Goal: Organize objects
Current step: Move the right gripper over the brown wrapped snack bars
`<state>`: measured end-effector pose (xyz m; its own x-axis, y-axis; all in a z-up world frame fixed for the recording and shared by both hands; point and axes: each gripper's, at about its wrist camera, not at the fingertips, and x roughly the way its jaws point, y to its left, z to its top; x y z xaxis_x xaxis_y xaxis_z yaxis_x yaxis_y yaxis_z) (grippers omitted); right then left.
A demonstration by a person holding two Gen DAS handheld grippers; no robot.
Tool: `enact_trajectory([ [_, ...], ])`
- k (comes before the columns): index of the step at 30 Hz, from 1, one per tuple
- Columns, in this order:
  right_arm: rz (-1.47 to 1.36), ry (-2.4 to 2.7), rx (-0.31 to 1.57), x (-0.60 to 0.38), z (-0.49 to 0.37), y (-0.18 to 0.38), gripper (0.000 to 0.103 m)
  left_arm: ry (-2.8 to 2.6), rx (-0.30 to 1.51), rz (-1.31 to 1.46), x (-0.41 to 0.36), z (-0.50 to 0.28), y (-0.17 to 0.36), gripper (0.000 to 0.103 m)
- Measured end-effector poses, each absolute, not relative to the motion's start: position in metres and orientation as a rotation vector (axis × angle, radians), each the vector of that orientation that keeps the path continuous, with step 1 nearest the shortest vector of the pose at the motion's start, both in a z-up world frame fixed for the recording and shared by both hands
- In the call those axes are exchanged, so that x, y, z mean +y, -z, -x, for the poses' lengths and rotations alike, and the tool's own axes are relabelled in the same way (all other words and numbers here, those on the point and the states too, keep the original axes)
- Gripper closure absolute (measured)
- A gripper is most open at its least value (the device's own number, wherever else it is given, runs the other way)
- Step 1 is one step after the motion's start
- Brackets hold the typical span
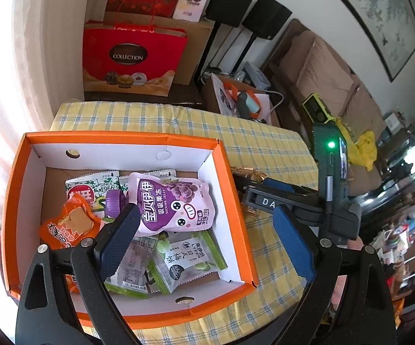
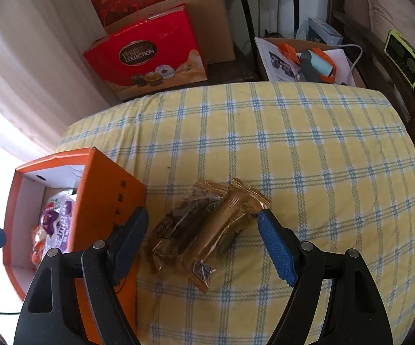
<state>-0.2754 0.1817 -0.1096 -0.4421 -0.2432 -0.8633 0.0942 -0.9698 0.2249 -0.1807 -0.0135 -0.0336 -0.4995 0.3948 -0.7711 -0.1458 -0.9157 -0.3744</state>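
Golden-brown snack packets (image 2: 204, 233) lie heaped on the cloth — just beside the snack-filled orange box (image 2: 106, 201).

Open tongs (image 2: 203, 238) over snack packets (image 2: 204, 230)

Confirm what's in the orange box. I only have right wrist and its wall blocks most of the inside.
Observer: A purple jelly pouch lies on top, over green snack packets.
Operator: Anything else in there?
Observer: An orange packet sits at the left side of the orange box.
Operator: Where's the left gripper?
Observer: The left gripper hangs open over the box's right wall, holding nothing.
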Motion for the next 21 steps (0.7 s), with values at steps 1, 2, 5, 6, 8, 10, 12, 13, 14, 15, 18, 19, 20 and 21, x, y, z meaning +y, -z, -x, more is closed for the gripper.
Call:
enact_trajectory([
  [1,-1.537,2.502,-0.208,0.181,0.277,0.112,0.023,-2.448,-0.376,1.359,-0.014,0.181,0.034,0.011],
  [2,-1.54,2.504,-0.206,0.18,0.277,0.114,0.023,-2.447,-0.376,1.36,-0.014,0.181,0.035,0.01],
  [5,-1.552,2.523,-0.166,0.182,0.279,0.119,0.024,-2.445,-0.374,1.362,-0.014,0.18,0.036,0.011],
  [6,-1.55,2.521,-0.155,0.183,0.279,0.122,0.024,-2.444,-0.375,1.365,-0.014,0.18,0.037,0.011],
  [8,-1.538,2.51,-0.188,0.187,0.278,0.124,0.025,-2.442,-0.377,1.368,-0.013,0.18,0.038,0.011],
  [10,-1.535,2.514,-0.174,0.189,0.276,0.123,0.026,-2.44,-0.376,1.374,-0.011,0.18,0.039,0.01],
  [12,-1.536,2.511,-0.156,0.191,0.275,0.123,0.029,-2.433,-0.373,1.376,-0.007,0.179,0.039,0.011],
  [13,-1.54,2.509,-0.151,0.193,0.274,0.122,0.03,-2.43,-0.37,1.373,-0.005,0.179,0.039,0.01],
  [14,-1.543,2.511,-0.147,0.195,0.274,0.121,0.031,-2.428,-0.365,1.369,-0.003,0.178,0.038,0.01],
  [15,-1.546,2.512,-0.141,0.198,0.273,0.119,0.032,-2.426,-0.36,1.367,-0.001,0.178,0.037,0.011],
  [18,-1.559,2.519,-0.112,0.206,0.268,0.116,0.035,-2.416,-0.351,1.359,0.007,0.176,0.033,0.011],
  [19,-1.566,2.522,-0.105,0.209,0.267,0.115,0.036,-2.413,-0.345,1.353,0.011,0.175,0.031,0.011],
  [20,-1.586,2.526,-0.09,0.213,0.265,0.115,0.044,-2.41,-0.342,1.349,0.015,0.174,0.029,0.011],
  [21,-1.611,2.528,-0.066,0.217,0.264,0.117,0.049,-2.404,-0.336,1.344,0.019,0.174,0.027,0.011],
])
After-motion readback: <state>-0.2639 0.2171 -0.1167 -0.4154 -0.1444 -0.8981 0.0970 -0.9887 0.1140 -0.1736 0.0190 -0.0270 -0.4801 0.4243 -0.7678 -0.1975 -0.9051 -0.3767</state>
